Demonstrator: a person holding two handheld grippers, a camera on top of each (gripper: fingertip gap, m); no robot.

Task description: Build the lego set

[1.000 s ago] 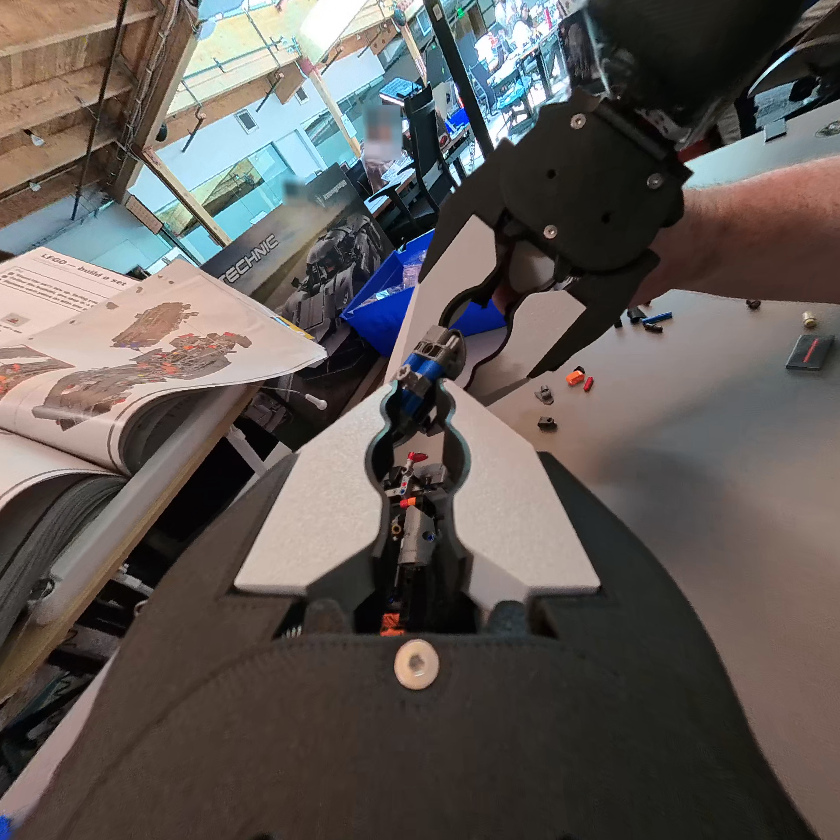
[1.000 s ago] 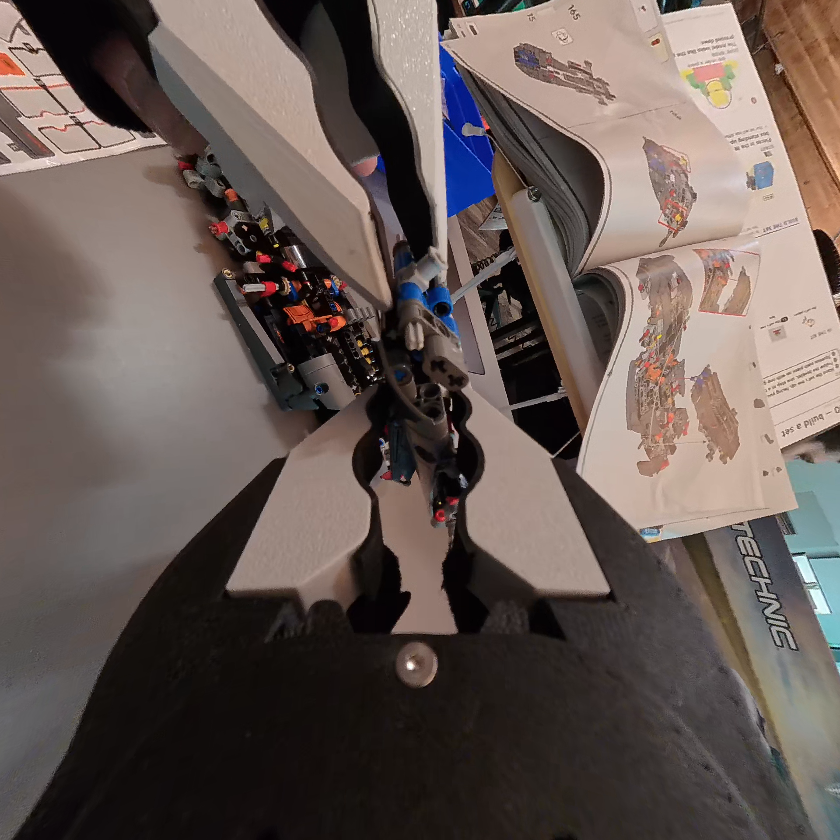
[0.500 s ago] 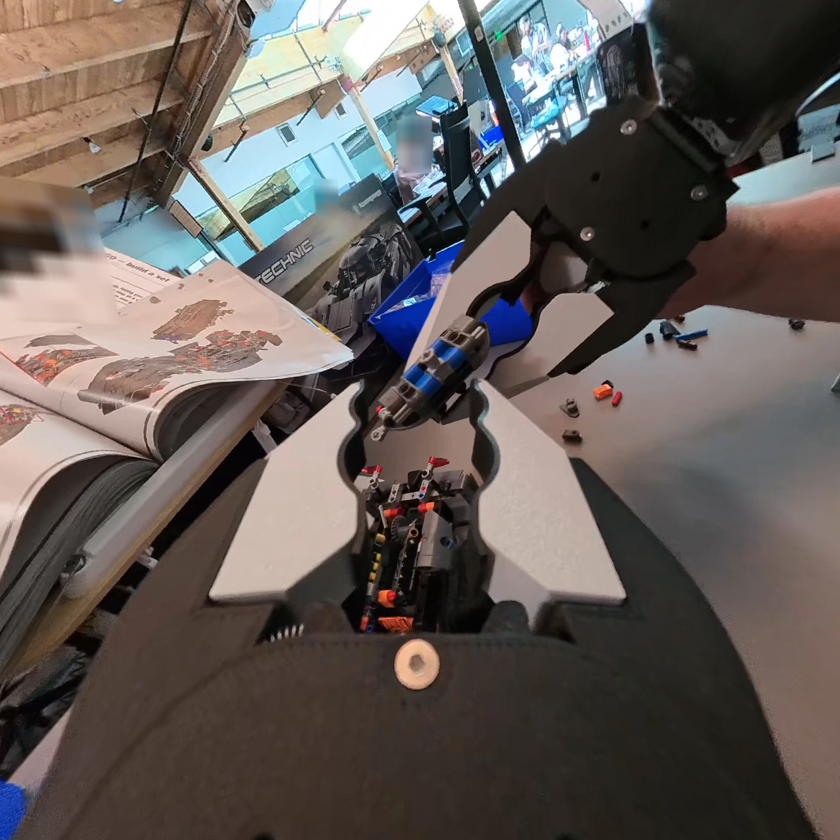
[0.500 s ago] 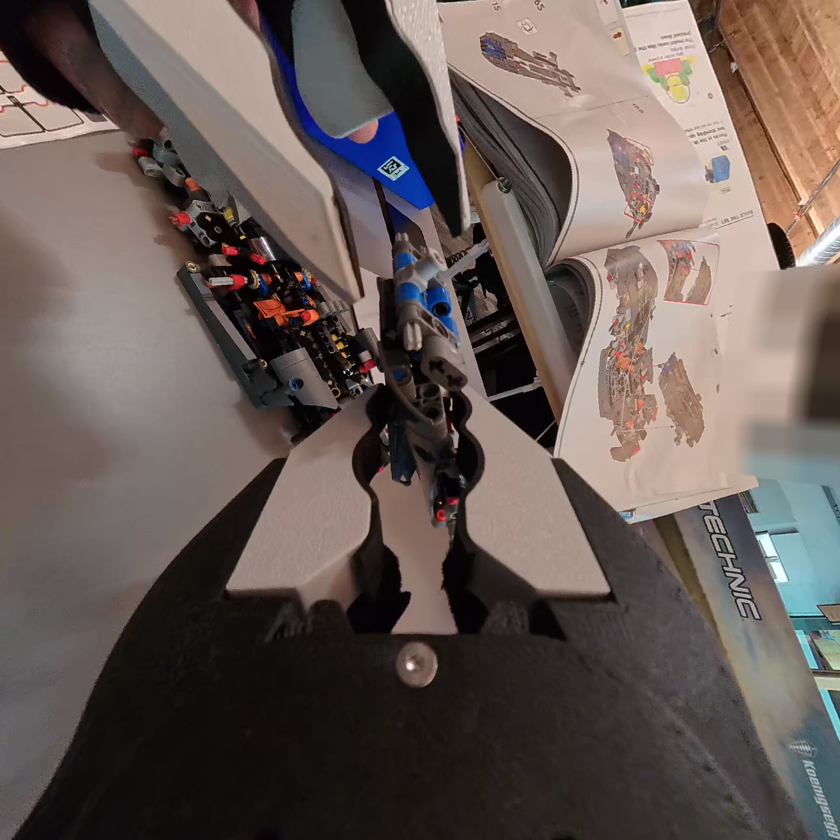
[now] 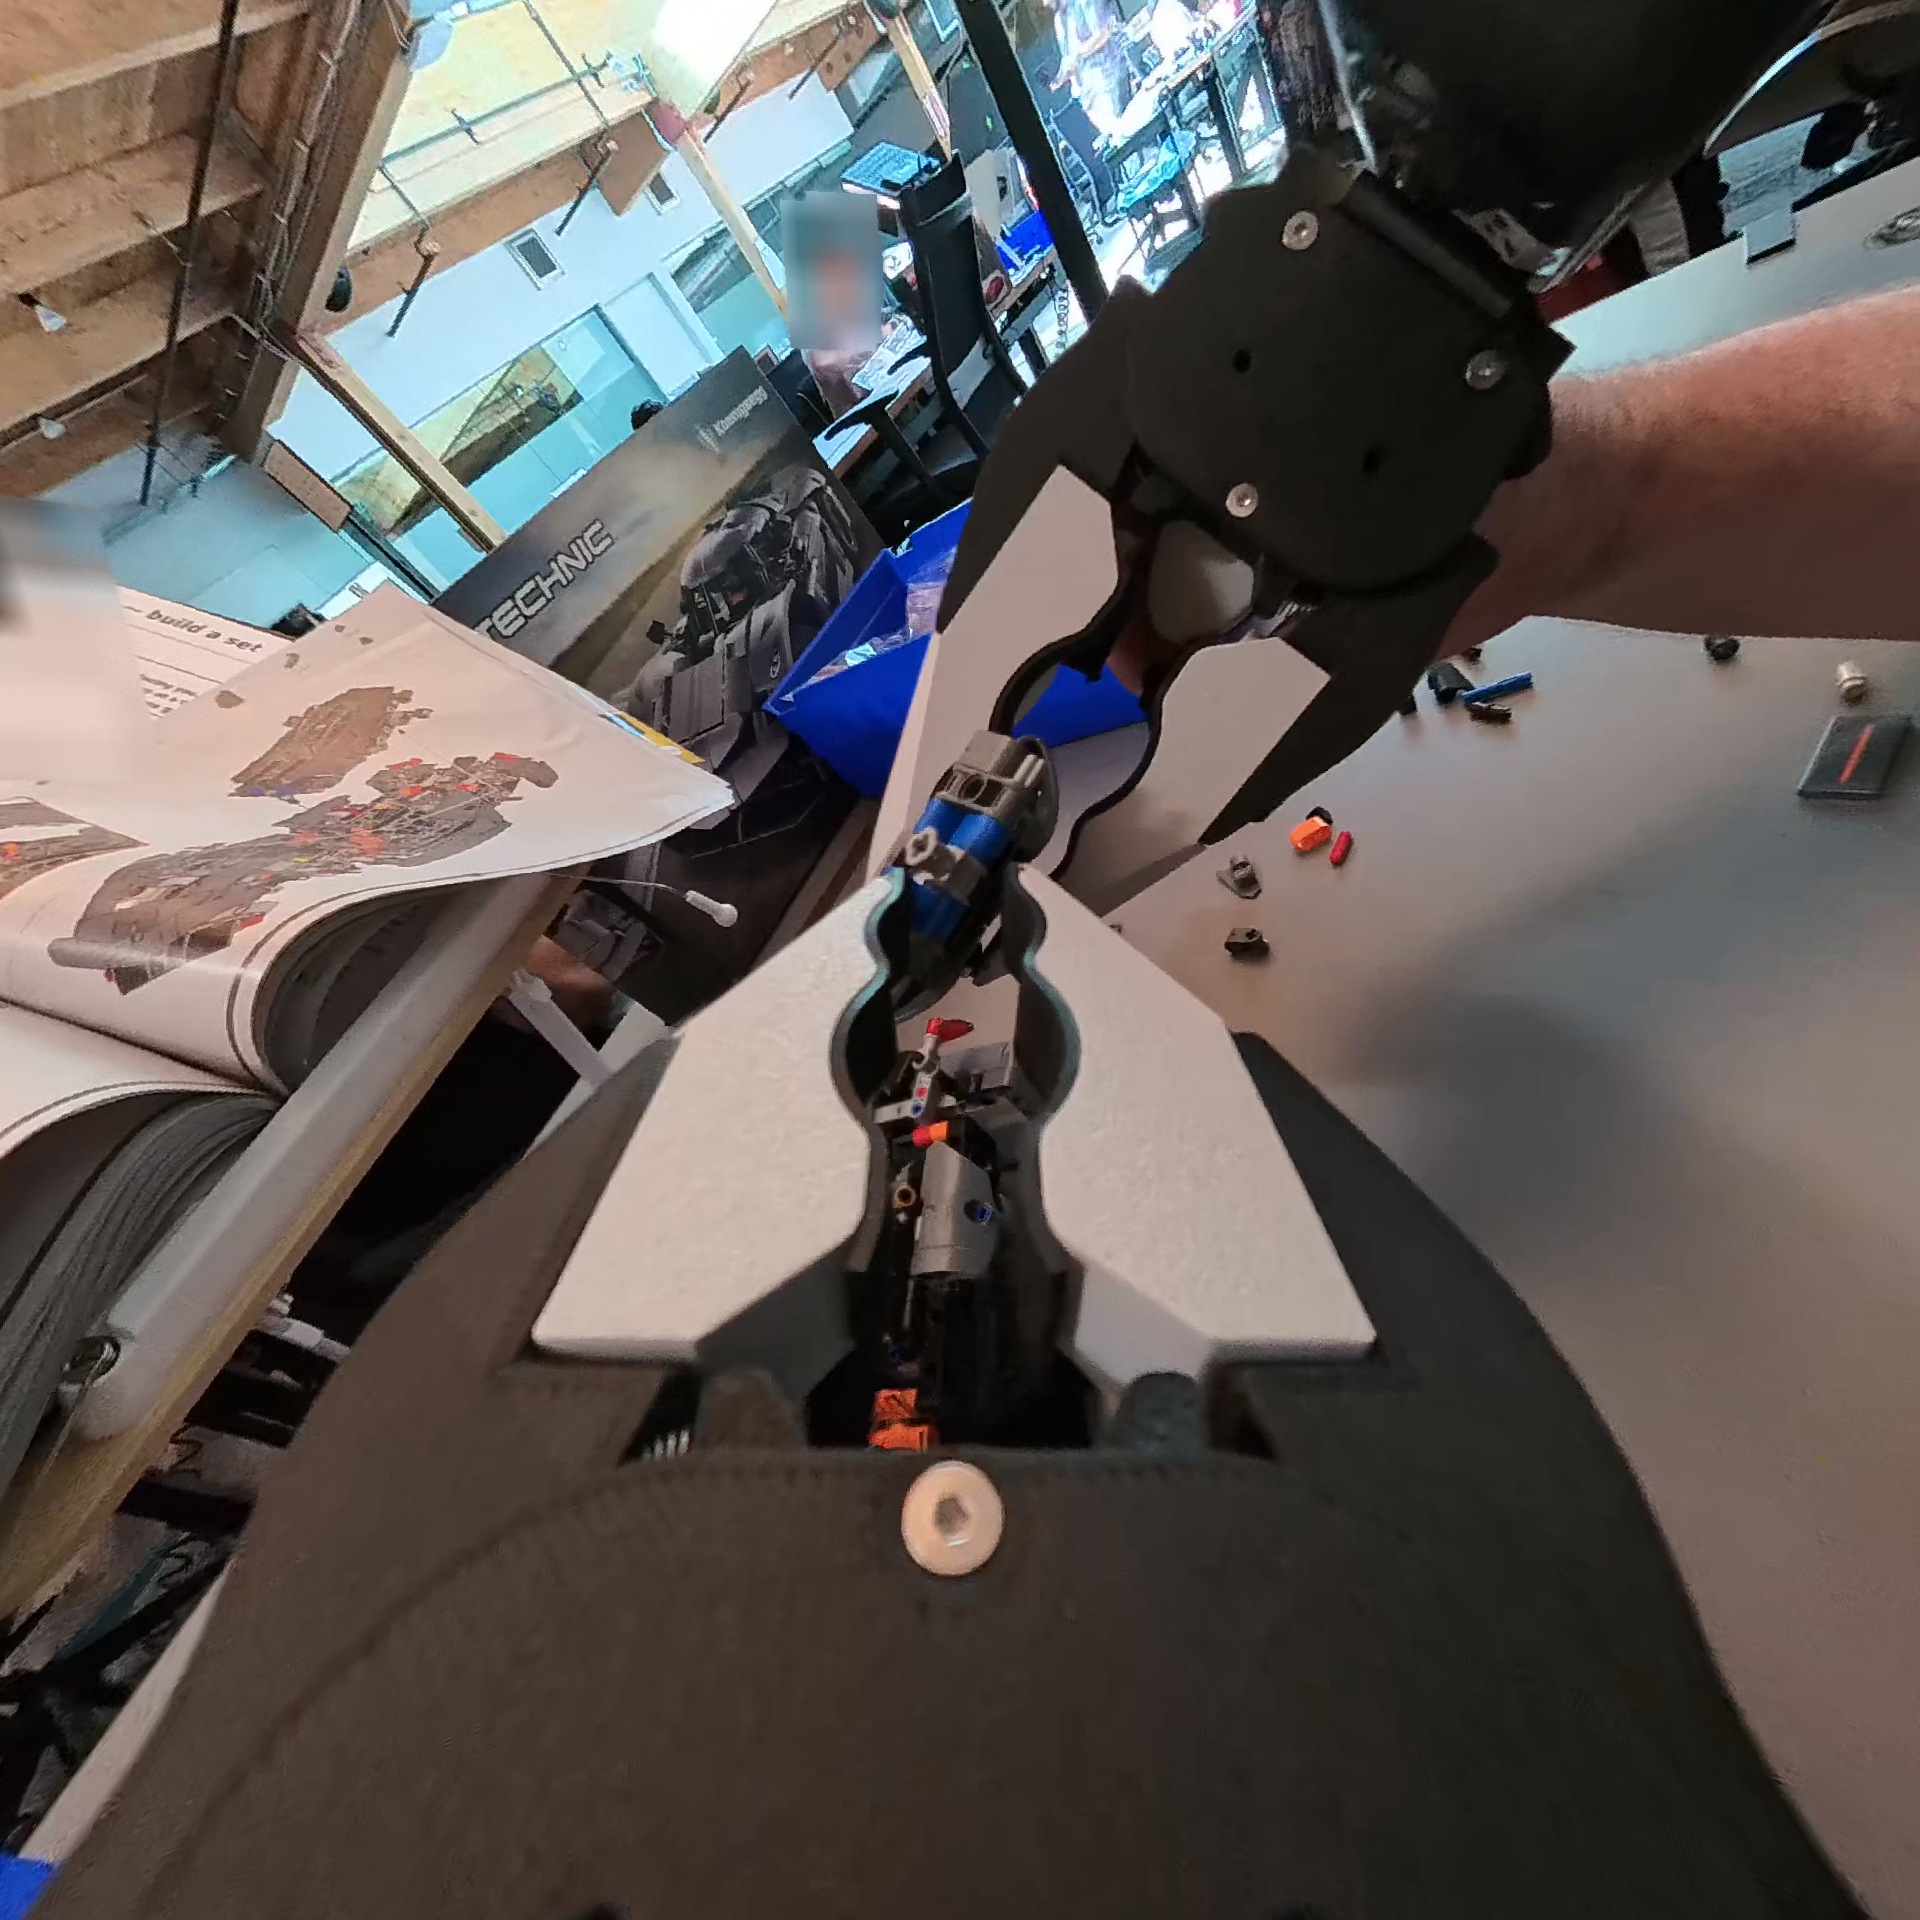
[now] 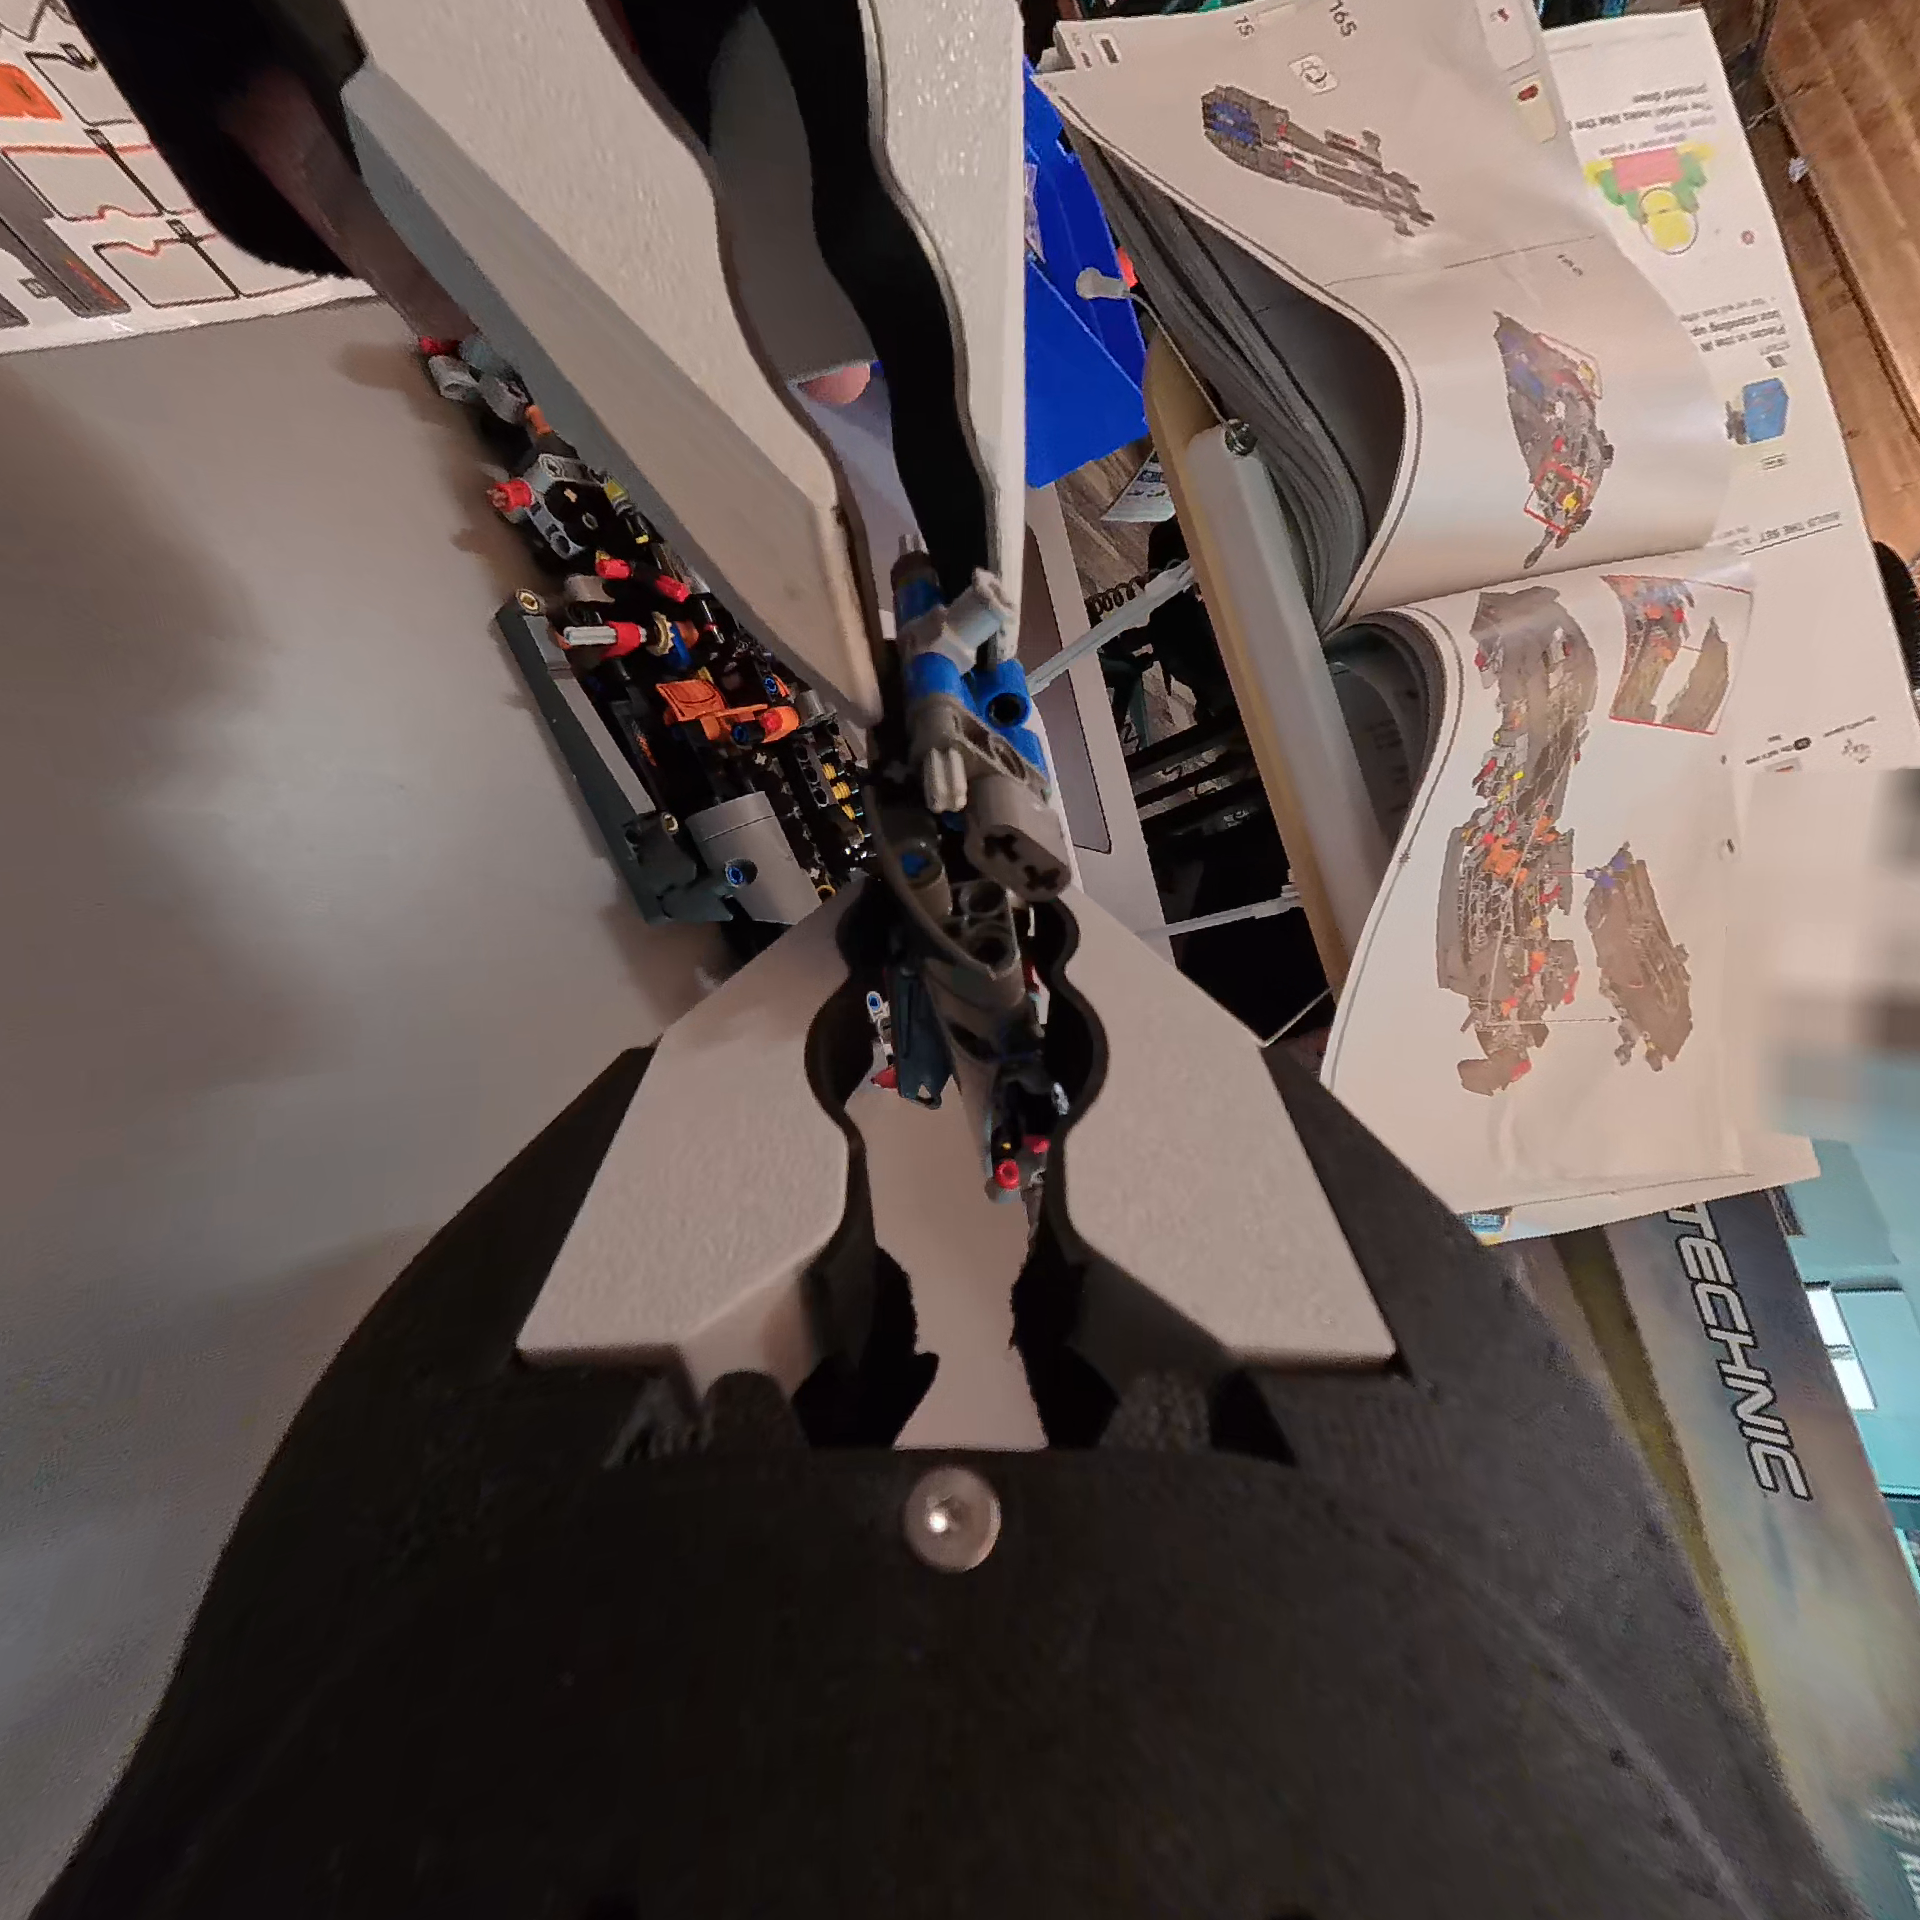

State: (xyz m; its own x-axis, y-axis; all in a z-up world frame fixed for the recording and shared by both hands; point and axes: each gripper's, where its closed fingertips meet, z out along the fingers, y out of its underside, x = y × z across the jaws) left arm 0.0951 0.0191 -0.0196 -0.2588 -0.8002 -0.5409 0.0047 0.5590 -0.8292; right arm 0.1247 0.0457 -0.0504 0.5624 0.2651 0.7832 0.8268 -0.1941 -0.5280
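A small blue and grey lego sub-assembly [image 5: 977, 810] is held in the air between both grippers. My left gripper [image 5: 956, 883] is shut on its blue end. My right gripper [image 6: 956, 904] is shut on its grey end, and the piece [image 6: 997, 790] runs forward from its tips. In the right wrist view the left gripper [image 6: 935, 644] comes down from above. In the left wrist view the right gripper [image 5: 997, 821] reaches in from the upper right. The partly built black, grey and orange model [image 6: 717, 748] lies on the grey table [image 5: 1558, 1039] below; it also shows between the left fingers [image 5: 945, 1195].
An open instruction booklet [image 5: 312, 790] [image 6: 1538, 727] hangs over a rail past the table edge. A blue bin [image 5: 862, 675] and the set's dark box [image 5: 644, 540] stand behind. Loose small pieces [image 5: 1314, 836] lie on the table. A sticker sheet [image 6: 83, 208] lies far left. Spacing between my two grippers at the tips: around 5 cm.
Half a second ago my left gripper was open around the sub-assembly; now it has shut on the blue end. My right gripper has kept its hold throughout.
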